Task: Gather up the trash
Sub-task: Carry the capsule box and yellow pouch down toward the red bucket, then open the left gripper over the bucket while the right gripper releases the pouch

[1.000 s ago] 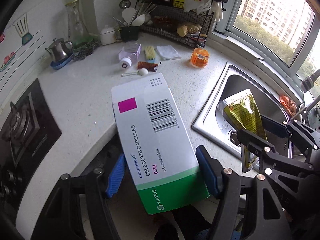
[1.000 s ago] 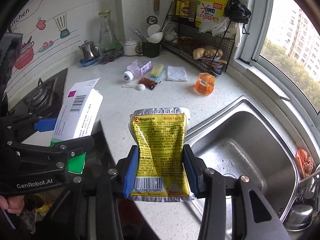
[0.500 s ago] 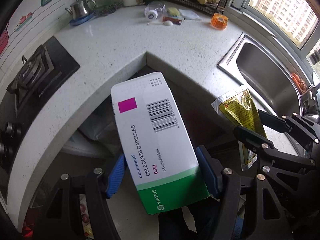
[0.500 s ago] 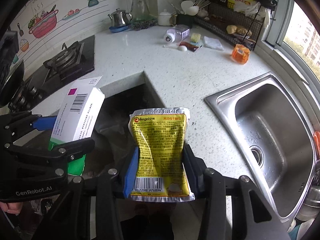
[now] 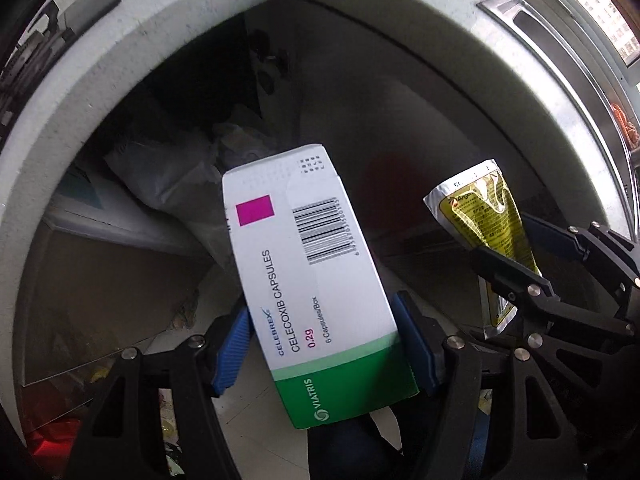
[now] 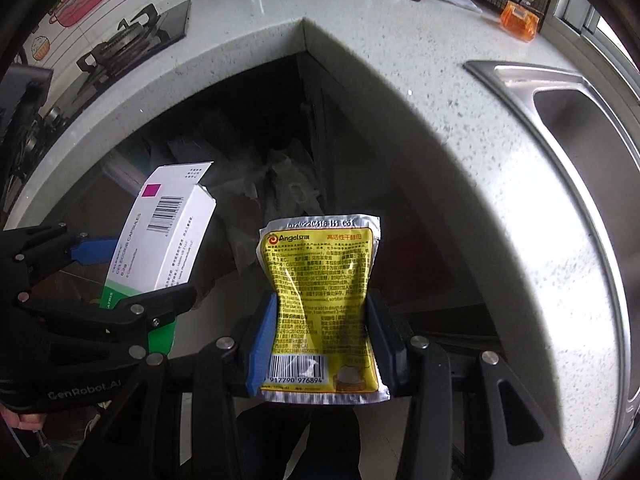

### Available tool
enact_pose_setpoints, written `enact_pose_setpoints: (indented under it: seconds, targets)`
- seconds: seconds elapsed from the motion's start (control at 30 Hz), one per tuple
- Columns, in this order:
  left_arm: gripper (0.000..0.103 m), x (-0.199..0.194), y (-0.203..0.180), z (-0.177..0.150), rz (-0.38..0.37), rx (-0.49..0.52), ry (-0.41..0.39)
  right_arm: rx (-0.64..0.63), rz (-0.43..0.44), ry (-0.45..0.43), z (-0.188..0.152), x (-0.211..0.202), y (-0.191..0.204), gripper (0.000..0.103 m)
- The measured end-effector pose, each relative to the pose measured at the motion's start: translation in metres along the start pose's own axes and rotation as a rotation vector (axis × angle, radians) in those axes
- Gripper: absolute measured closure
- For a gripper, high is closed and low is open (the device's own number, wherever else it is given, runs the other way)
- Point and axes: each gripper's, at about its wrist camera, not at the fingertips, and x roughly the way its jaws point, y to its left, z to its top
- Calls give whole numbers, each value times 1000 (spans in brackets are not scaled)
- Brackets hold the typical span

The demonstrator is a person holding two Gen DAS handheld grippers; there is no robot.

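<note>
My left gripper [image 5: 324, 344] is shut on a white and green medicine box [image 5: 308, 280], held below the countertop corner; the box also shows in the right wrist view [image 6: 164, 244]. My right gripper [image 6: 320, 344] is shut on a yellow foil pouch [image 6: 320, 284], which also shows at the right of the left wrist view [image 5: 484, 220]. Both are held side by side in front of the dark space under the counter, where crumpled plastic bags [image 6: 280, 184] lie.
The white stone countertop [image 6: 400, 60] wraps around above, with the steel sink [image 6: 580, 128] at right and the gas stove [image 6: 132, 40] at left. An orange container [image 6: 518, 20], a bottle and small items sit at the counter's back. Litter lies on the floor [image 5: 168, 428].
Both grippers have dropped from above the counter to below its edge, carrying the box and pouch toward the dark space under the corner. Both grips are unchanged.
</note>
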Motion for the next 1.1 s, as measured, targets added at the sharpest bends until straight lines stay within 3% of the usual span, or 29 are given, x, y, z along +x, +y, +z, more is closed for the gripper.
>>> enact_pose_setpoints:
  seconds: [0.3,0.57,0.8,0.9,1.1]
  targets:
    - [37,107,0,-9,-16,34,117,92,-20,79,-24,85,-29,62]
    - [37,184,-10,-8,-76,73,182,134,-68,106,-42,136,-44,62]
    - [34,217,-17,-8,-122,111,191,188,-75,109,-63,164,-52,62]
    - [25,236,-20,-10,-139,123,186,180,-87,101,-67,182,-51,62]
    - [25,246,-26,-18,-116,144,158,172,-81,121,-73,193,-56,62]
